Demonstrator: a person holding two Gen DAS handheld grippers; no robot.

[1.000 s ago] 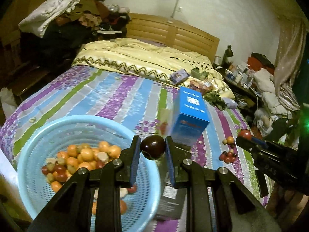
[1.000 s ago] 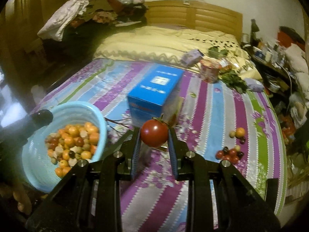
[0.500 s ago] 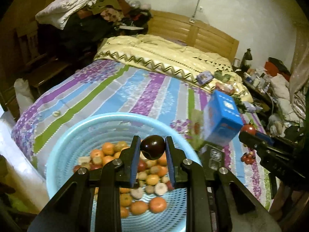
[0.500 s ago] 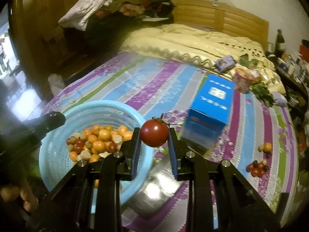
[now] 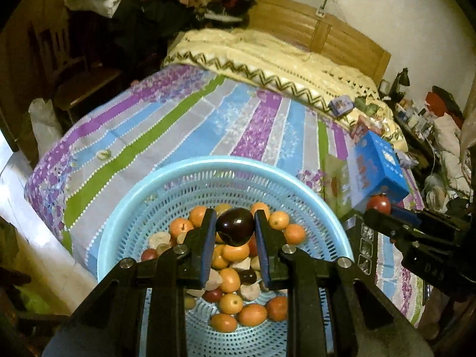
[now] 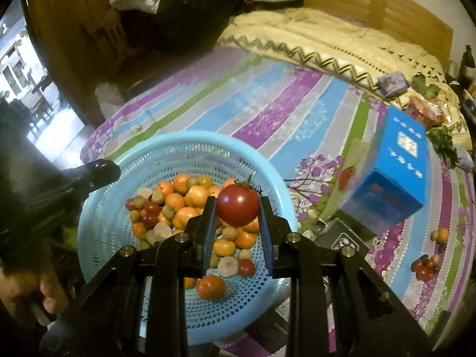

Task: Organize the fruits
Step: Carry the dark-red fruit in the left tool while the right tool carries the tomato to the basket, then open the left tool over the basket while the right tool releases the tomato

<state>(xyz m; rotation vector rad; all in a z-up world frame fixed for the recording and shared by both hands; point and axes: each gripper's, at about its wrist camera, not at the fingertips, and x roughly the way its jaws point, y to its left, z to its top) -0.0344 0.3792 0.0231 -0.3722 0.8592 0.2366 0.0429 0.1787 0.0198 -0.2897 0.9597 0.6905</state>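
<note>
My left gripper [image 5: 235, 227] is shut on a dark purple plum [image 5: 235, 226] and hangs over the light blue basket [image 5: 190, 169], which holds several oranges and small fruits [image 5: 230, 279]. The right gripper [image 6: 237, 208] is shut on a red tomato [image 6: 237, 205] with a green stem, above the same basket [image 6: 190, 136] near its right side. In the left wrist view the right gripper [image 5: 383, 208] shows at the right edge with the tomato [image 5: 379, 203]. The left gripper's body [image 6: 89, 178] enters the right wrist view from the left, its fingertips hidden.
The basket sits on a striped bedsheet [image 5: 208, 119] near the bed's front corner. A blue box [image 6: 395, 172] stands right of it. A few loose fruits [image 6: 425, 263] lie at the far right. A cream quilt [image 5: 267, 56] covers the bed's far end.
Both grippers moved left over the bed with their fruits, from beside the blue box to above the basket. The basket now fills the lower middle of both views.
</note>
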